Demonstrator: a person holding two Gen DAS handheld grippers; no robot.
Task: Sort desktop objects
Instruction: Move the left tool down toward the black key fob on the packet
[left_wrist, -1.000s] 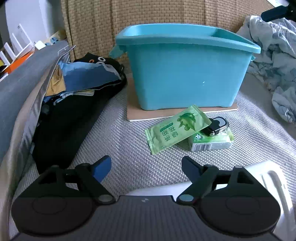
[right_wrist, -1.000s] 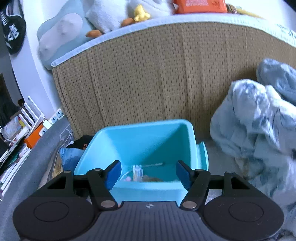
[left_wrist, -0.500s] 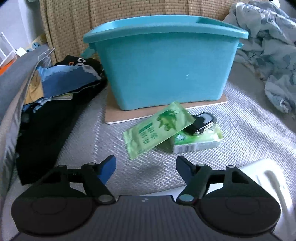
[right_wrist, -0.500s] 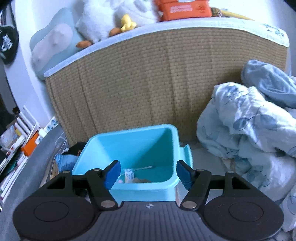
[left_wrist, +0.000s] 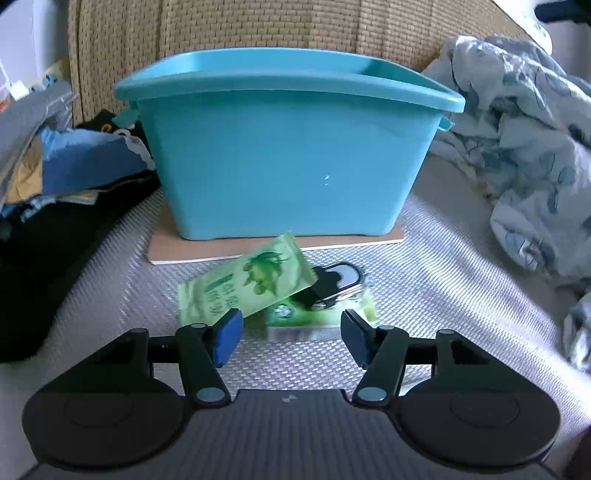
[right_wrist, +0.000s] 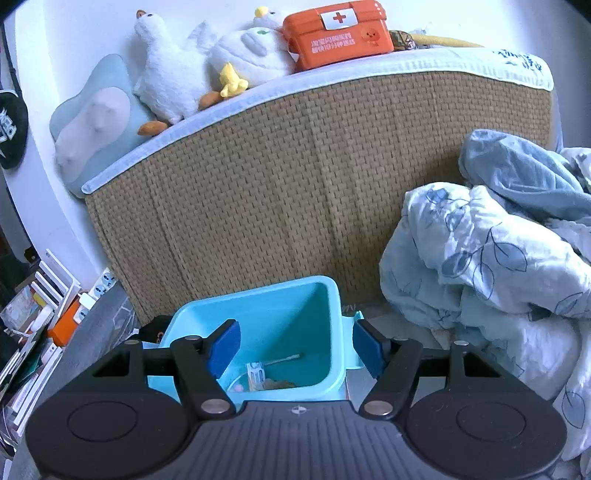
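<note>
Step in hand: approach to pickup. Left gripper (left_wrist: 291, 332) fingers closing, nothing gripped; green sachet (left_wrist: 245, 290) lies just ahead on the bed, before the teal bin (left_wrist: 288, 162). Right gripper (right_wrist: 293, 350) held empty, fingers apart, above the bin. Next: fingers brought around the sachet.

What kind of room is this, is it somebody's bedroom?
Most likely a bedroom: a rumpled floral duvet lies against a woven headboard, and plush toys sit on the ledge above it. The sorting happens on the bed itself.

At twelve o'clock before me, a sachet (left_wrist: 245, 286) leans on a key fob (left_wrist: 334, 284); behind them stands the tub (left_wrist: 288, 147).
</note>
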